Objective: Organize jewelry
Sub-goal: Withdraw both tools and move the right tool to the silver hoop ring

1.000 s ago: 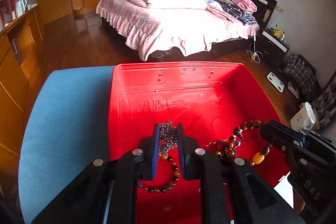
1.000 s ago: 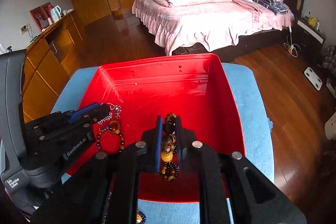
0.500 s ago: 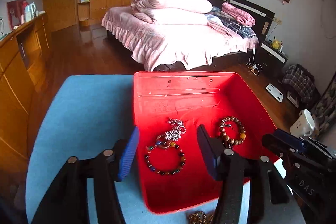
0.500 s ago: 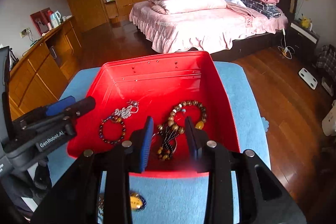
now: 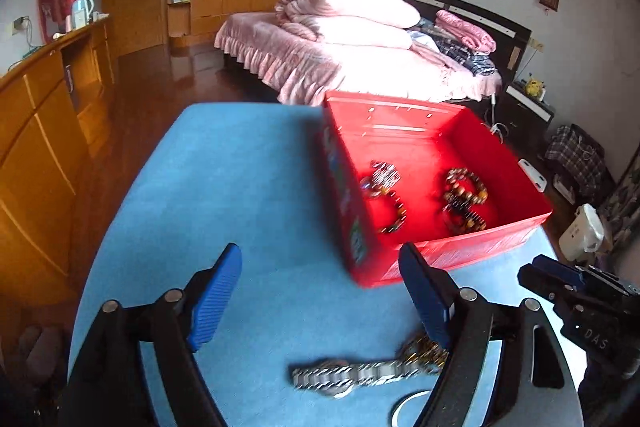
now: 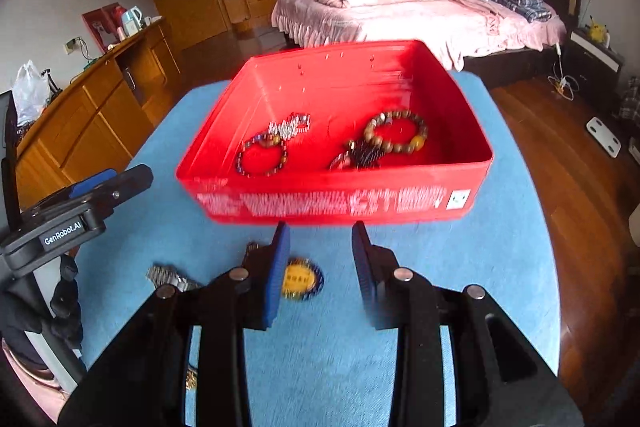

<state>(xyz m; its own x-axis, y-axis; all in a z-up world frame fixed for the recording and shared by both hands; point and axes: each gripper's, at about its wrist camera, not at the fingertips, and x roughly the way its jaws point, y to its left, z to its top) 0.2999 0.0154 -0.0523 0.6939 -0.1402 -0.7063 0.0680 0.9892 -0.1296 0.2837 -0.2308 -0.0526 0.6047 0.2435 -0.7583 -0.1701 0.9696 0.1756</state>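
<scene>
A red plastic box stands on the blue table. Inside lie a dark bead bracelet, a silver chain and a brown bead bracelet with tassel. In front of the box lie a silver watch, a gold chain and a round gold and blue badge. My left gripper is wide open and empty above the watch. My right gripper is open and empty above the badge.
A bed with pink bedding stands behind the table. Wooden cabinets run along the left wall. The table's right edge drops to a wooden floor. A white ring-shaped thing lies by the watch.
Both grippers opened and let go of the jewelry in the red box, then drew back out of it toward the table's near side. The left gripper opened wide.
</scene>
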